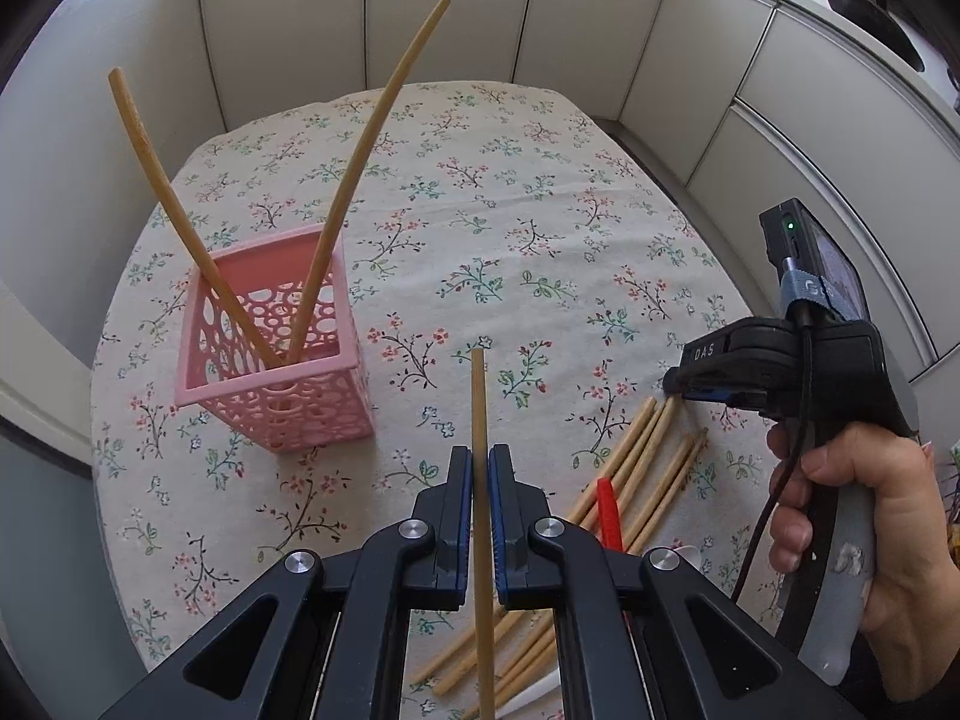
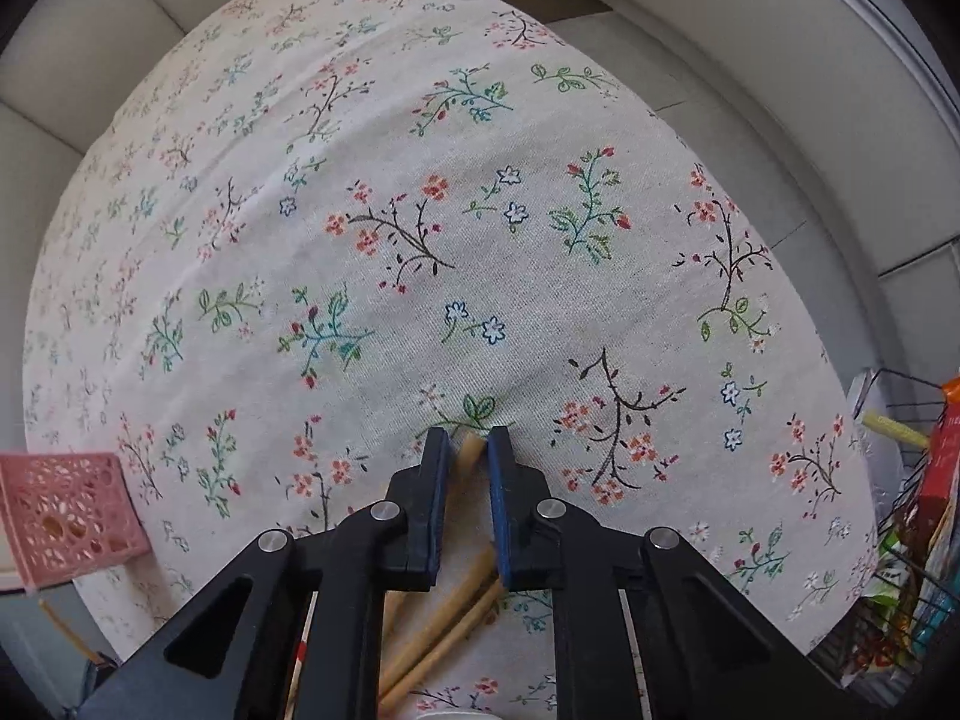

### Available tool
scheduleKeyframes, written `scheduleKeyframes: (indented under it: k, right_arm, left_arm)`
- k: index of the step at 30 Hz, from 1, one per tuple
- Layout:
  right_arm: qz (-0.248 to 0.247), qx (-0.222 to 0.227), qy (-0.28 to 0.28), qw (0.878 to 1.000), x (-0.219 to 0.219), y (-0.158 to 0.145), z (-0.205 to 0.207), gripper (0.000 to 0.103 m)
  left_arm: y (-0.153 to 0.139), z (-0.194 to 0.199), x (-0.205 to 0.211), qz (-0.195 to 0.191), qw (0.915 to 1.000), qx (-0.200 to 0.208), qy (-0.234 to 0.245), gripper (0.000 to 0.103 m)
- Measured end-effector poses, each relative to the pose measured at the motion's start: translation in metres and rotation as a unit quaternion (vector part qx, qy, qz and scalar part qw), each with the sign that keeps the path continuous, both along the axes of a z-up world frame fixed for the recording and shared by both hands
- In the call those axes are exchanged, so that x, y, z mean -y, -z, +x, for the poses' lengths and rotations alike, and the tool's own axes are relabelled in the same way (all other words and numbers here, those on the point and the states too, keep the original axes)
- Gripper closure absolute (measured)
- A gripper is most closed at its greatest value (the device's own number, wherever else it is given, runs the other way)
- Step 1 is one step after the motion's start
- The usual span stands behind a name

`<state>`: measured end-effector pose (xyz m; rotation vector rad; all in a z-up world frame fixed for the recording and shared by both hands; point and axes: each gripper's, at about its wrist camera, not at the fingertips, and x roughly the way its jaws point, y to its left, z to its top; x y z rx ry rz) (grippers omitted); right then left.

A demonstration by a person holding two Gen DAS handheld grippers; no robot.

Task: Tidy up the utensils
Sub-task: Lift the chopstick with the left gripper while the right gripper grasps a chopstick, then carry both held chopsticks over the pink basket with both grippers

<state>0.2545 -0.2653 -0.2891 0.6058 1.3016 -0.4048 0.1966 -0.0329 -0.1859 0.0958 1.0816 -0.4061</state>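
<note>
Gripper (image 1: 479, 468) above floral tablecloth (image 1: 510, 228), grey cabinets (image 1: 600, 12)

Floral tablecloth (image 1: 510, 210) over table; pale panelled cabinets (image 1: 456, 6) behind; wire basket (image 2: 912, 480) at right edge.

chopsticks (image 1: 636, 468): matt wood | basket (image 1: 276, 354): pink perforated plastic | tablecloth (image 2: 420, 300): woven floral cloth

1. We count two long bamboo chopsticks (image 1: 336, 204) standing in one pink perforated plastic basket (image 1: 282, 384).
2. We see one bamboo chopstick (image 1: 480, 408) held upright.
3. Several more bamboo chopsticks (image 1: 636, 468) lie on the desk; we cannot count them exactly.
4. One red plastic utensil (image 1: 607, 510).
</note>
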Motion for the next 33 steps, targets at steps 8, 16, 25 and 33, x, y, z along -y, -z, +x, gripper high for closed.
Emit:
scheduleKeyframes:
  k: [8,16,25,33]
  right_arm:
    - [0.053,0.07,0.021,0.996,0.023,-0.014,0.009,0.095]
    - [0.049,0.172,-0.006,0.984,0.024,-0.079,-0.011,0.095]
    - [-0.023,0.311,-0.066,0.948,0.005,-0.171,-0.057,0.096]
    - [-0.05,0.414,-0.097,0.904,-0.02,-0.227,-0.084,0.096]
  left_arm:
    - [-0.022,-0.004,-0.018,-0.028,0.9989,0.037,-0.012,0.097]
    - [-0.068,-0.019,-0.041,-0.075,0.9905,0.105,-0.048,0.098]
    - [-0.122,-0.044,-0.068,-0.11,0.9631,0.221,-0.108,0.098]
    - [-0.15,-0.061,-0.088,-0.117,0.9139,0.344,-0.181,0.098]
